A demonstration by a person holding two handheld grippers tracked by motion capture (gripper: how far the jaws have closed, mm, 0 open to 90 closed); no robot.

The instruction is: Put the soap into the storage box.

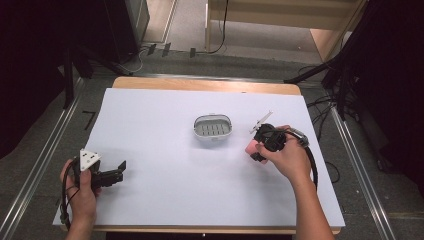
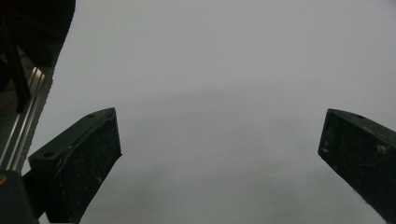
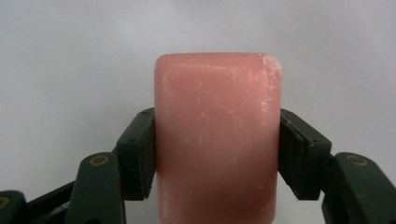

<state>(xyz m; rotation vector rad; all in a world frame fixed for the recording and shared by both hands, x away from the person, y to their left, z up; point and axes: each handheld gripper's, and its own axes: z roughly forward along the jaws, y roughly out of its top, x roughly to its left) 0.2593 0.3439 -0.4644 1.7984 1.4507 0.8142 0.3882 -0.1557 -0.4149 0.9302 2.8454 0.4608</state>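
1 pink soap bar (image 3: pixel 217 140), clamped in the right claw (image 1: pixel 255 150), over the white sheet (image 1: pixel 165 195) toward the bench's right edge, just right of the soap dish (image 1: pixel 213 126). High view: pink end pokes out at the claw tip, low over the sheet; can't tell if it touches.

Handling, my read: bar looks solid and stiff w/ rounded edges, light enough for 1 claw. Surface is waxy w/ white scuffs at 1 corner, so prob slippery, esp if damp; could squirt out under a hard pinch and would dent or chip if dropped. Best hold is what the right gripper view has: pads flat on the 2 long sides, about mid-length, bar sticking out well past the pads. Grip nearer the far end would be less secure imo.

Claw states: right claw closed onto the bar, both pads pressing on its sides. Left claw (image 1: pixel 112 175) wide open, nothing between the jaws, parked near the bench's front-left corner over bare sheet.

Counts: 1 soap bar, 1 soap dish (grey, slotted insert, empty) around the bench's middle, nearer the back edge than the front, 2 claws, 1 white sheet covering most of the bench (image 1: pixel 200 85).
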